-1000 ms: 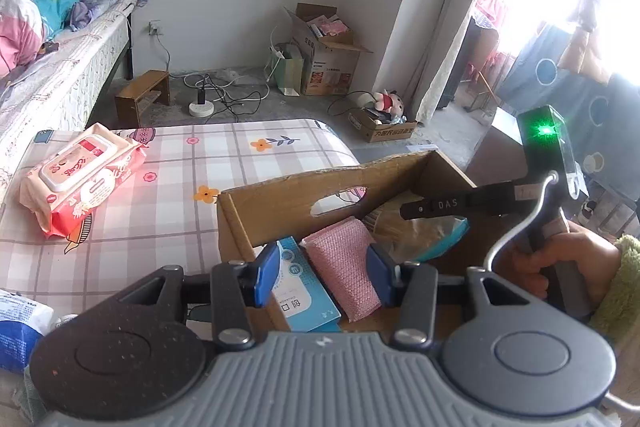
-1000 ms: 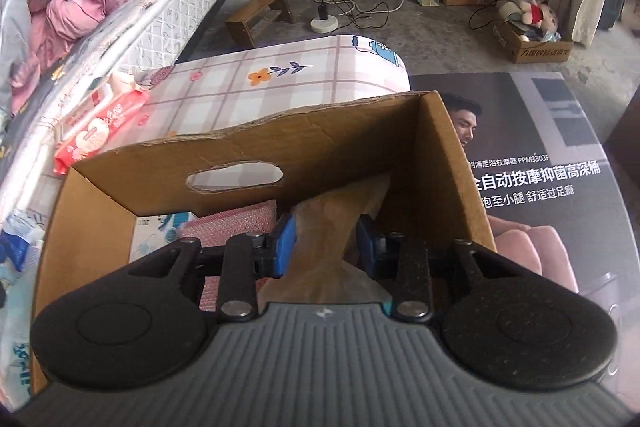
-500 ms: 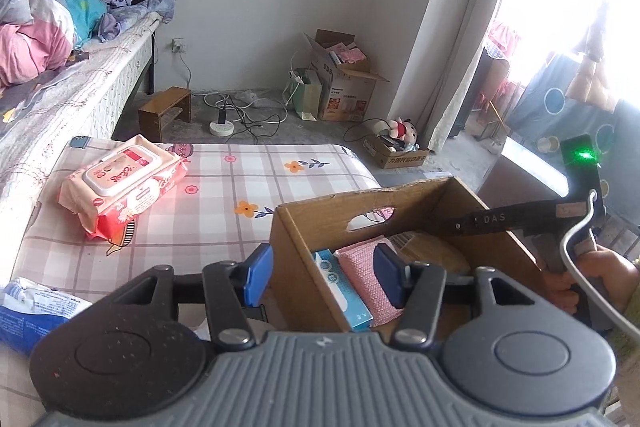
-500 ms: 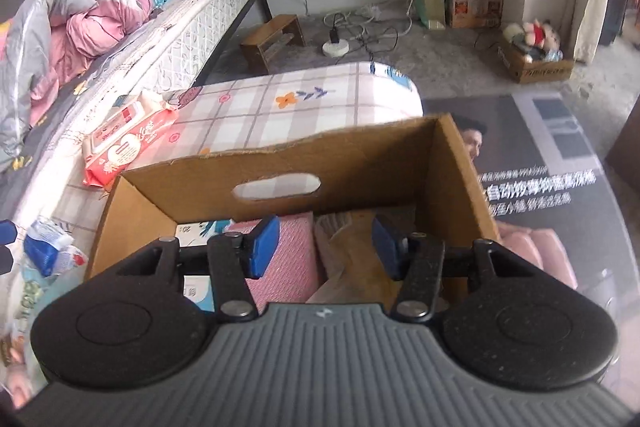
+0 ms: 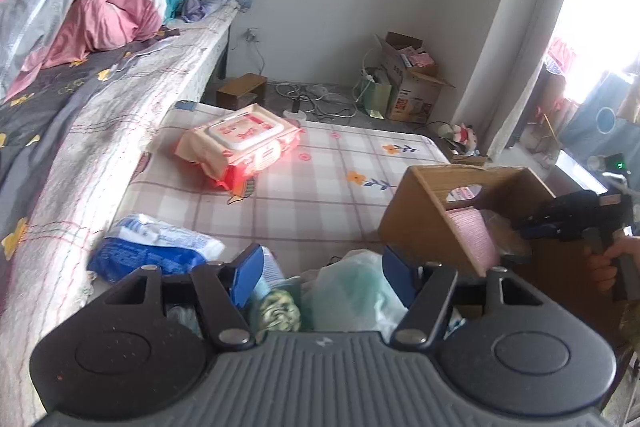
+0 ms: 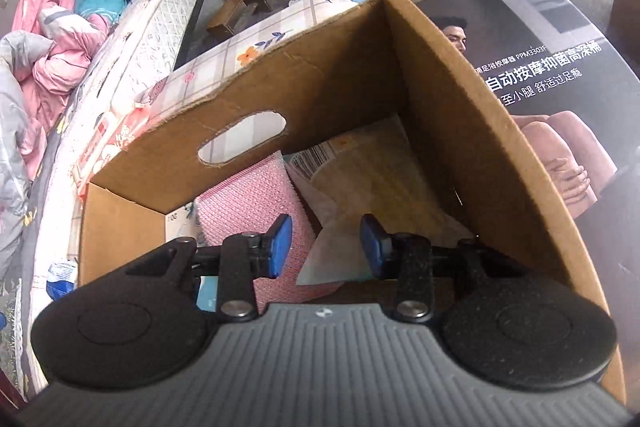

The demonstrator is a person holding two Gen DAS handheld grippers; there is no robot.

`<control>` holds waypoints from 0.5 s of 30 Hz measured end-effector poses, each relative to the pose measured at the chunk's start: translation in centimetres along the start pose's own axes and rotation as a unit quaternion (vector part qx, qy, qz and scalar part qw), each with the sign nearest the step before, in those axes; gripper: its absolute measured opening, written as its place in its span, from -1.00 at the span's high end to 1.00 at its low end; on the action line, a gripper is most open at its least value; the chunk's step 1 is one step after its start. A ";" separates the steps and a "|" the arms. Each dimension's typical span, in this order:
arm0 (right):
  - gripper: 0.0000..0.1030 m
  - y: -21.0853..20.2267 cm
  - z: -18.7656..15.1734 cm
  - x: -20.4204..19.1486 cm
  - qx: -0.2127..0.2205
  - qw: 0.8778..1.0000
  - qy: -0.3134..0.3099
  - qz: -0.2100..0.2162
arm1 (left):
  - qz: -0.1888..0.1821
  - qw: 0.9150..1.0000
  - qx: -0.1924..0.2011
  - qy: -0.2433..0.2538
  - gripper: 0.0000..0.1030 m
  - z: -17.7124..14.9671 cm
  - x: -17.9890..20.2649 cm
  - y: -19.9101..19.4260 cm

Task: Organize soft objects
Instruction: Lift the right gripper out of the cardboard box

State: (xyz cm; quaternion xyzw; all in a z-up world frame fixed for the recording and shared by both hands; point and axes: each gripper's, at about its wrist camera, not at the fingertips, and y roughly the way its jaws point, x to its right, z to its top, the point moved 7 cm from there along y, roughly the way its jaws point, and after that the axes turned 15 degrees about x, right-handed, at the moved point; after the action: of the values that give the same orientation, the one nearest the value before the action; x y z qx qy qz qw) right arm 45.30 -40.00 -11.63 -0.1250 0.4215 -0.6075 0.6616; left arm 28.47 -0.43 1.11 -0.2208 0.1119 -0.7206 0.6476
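- While the right gripper (image 6: 326,245) hangs inside the cardboard box (image 6: 472,131), jaws closing with only a corner of the brown packet (image 6: 384,179) between them, nothing looks gripped.
- Left gripper (image 5: 322,273) is opening, empty, over the near pile: a pale green bag (image 5: 352,291), a blue pack (image 5: 156,247) to its left.
- Far off lies the wet-wipes pack (image 5: 240,139).
- Next, I'd judge: drop, straddle the bag, squeeze gently.
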 end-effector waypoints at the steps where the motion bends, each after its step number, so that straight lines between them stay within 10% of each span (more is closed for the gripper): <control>1: 0.26 -0.6 0.1 -0.4 0.004 1.000 0.001 0.005 | 0.010 1.000 0.000 -0.001 -0.30 -0.3 -1.0 -0.6; 15: 0.18 -8.6 0.1 -16.0 0.009 0.984 -0.070 0.161 | 0.082 0.996 -0.016 -0.022 -0.30 -3.4 -9.3 -3.5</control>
State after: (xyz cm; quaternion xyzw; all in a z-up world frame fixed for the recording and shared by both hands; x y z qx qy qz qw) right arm 40.85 -27.41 0.74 -0.0921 0.3834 -0.4864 0.7797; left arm 24.35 8.75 -1.95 -0.2371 0.1267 -0.6580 0.7034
